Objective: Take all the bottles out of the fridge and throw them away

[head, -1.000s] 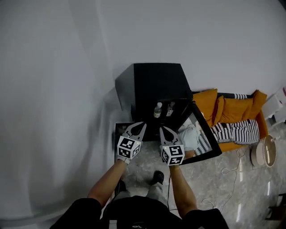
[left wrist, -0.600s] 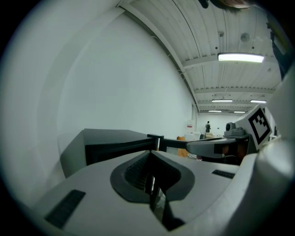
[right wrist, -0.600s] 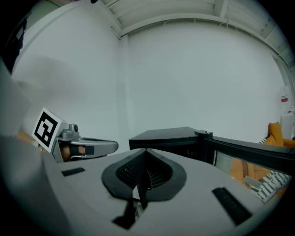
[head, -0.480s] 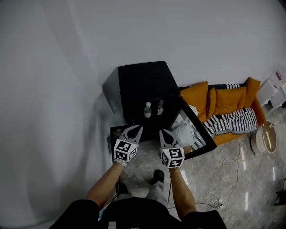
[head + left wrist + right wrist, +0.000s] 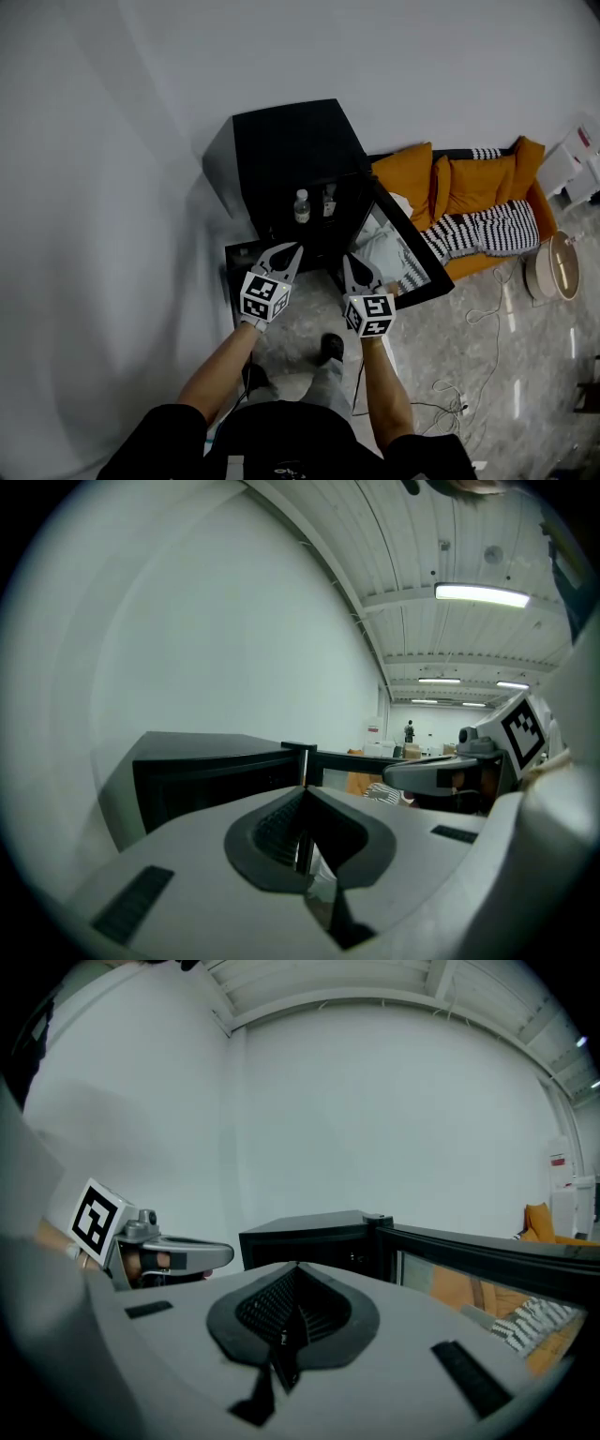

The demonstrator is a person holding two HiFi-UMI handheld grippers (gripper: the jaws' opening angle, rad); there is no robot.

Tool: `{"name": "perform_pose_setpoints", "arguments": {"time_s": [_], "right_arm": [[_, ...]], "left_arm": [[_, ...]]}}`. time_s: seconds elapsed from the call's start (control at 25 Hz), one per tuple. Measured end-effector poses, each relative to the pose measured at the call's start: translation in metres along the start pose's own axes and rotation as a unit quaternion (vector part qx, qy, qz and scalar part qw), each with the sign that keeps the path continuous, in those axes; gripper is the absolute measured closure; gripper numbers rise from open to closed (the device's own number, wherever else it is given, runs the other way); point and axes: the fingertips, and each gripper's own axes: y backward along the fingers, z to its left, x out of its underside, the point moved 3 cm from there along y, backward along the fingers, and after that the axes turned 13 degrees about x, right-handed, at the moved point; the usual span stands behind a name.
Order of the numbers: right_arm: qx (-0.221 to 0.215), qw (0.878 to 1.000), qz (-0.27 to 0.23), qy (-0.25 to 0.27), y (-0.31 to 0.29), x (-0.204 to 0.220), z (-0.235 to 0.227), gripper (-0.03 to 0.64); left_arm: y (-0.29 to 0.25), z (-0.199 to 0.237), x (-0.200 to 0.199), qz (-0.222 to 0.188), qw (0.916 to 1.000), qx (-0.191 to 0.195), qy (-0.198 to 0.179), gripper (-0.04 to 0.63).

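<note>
**Left tongs (image 5: 292,249) and right tongs (image 5: 350,260): both clenched, empty**

I hold both before the open fridge (image 5: 281,141). The bottles (image 5: 301,206) stand inside it, at twelve o'clock from my tongs. They are probably light, smooth plastic that dents and slips, so I judge mid-body the best hold.

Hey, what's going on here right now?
A person stands at a small black fridge with its glass door open. Two bottles sit inside, untouched. The left tool and right tool are both shut and empty, held just in front of the opening.
</note>
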Motion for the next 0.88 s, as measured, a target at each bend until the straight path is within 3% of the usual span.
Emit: {"name": "perform_pose_setpoints", "arguments": {"time_s": [0.88], "right_arm": [[-0.021,0.999,0.036,0.016,-0.053,0.056,-0.016,0.609]], "left_arm": [[-0.046,0.032,0.057,0.032,0.9993,-0.015,0.012,0.595]]}}
